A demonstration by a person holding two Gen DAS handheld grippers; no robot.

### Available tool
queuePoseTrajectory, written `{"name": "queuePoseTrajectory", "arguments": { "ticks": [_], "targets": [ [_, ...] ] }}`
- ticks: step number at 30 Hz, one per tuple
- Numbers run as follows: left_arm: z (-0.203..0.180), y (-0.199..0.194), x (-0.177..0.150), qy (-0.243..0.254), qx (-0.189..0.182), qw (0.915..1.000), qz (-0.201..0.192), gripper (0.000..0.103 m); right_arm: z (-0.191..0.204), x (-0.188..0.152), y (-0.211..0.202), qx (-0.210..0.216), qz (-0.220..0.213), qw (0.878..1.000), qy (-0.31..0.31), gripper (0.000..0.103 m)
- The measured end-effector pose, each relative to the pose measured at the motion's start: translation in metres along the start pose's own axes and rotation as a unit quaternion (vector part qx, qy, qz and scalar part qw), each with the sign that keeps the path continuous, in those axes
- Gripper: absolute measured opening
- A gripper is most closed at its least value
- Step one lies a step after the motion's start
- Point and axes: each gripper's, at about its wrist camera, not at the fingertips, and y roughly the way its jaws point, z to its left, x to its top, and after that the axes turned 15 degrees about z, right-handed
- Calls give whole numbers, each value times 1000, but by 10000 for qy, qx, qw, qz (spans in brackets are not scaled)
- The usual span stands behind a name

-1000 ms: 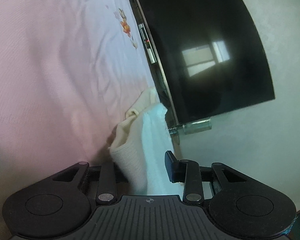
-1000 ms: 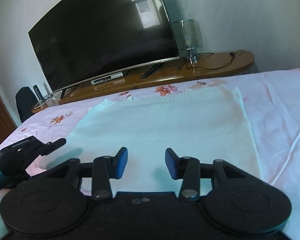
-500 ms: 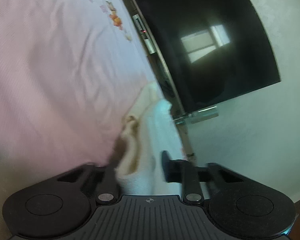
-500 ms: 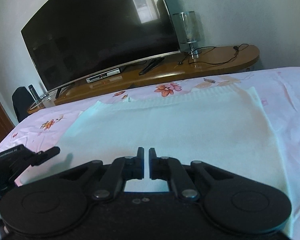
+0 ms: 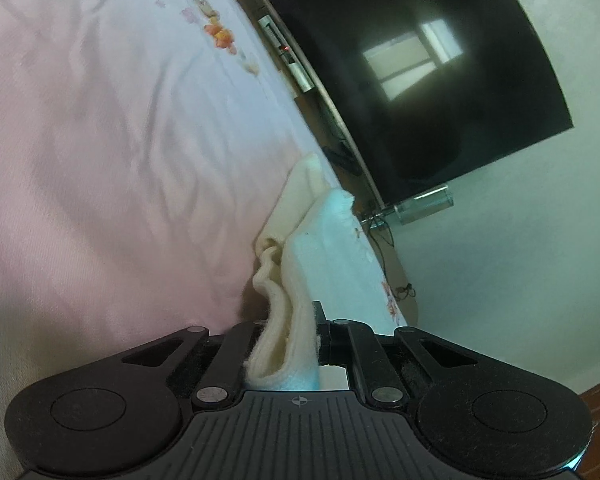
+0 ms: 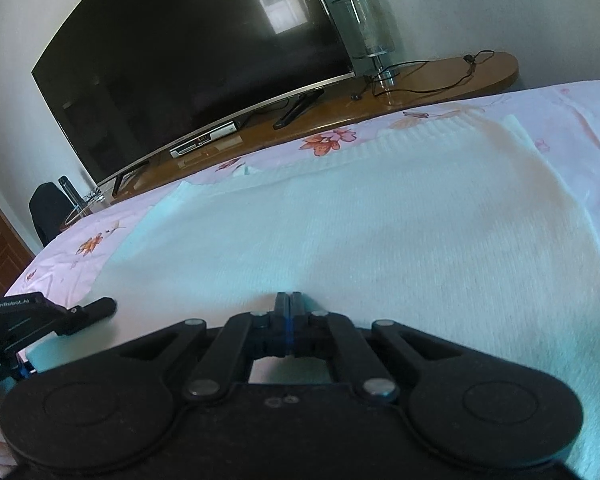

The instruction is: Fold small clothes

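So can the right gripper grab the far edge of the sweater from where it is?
Probably not yet. The right gripper sits shut at the sweater's near edge, and the whole sweater lies between it and the far edge, though nothing blocks the way.

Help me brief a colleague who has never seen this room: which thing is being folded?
Start at the big dark television on its wooden stand; the bed with the pink flowered sheet lies before it. The white knit garment spreads flat on that sheet, the only ribbed, unprinted fabric, its edge pinched in the left gripper.
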Motion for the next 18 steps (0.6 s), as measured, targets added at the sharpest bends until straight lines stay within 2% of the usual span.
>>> {"name": "queuePoseTrajectory", "arguments": {
  "ticks": [3,5,8,10,13,16,18],
  "targets": [
    [-15,-8,-3,423,-83,9990,-145,8,-1,1,1,13,14,10000,-8,0],
    [-34,-10,-3,912,-22,9957,-165,7,-3,2,2,35,10,10000,1,0],
    [-65,-8,0,1639,309,9860,-29,7,-6,1,2,131,-14,9999,78,0],
    [-82,-6,1,1958,360,9800,36,7,-11,2,2,234,-20,9996,173,0],
    [-113,-2,0,2462,339,9685,171,7,-12,2,2,290,-29,9993,233,0],
    [-147,8,-9,3032,196,9520,371,7,-14,2,1,338,-47,9990,303,0],
    [-166,17,-19,3351,104,9402,596,7,-23,0,-4,500,-117,9968,606,0]
  ]
}}
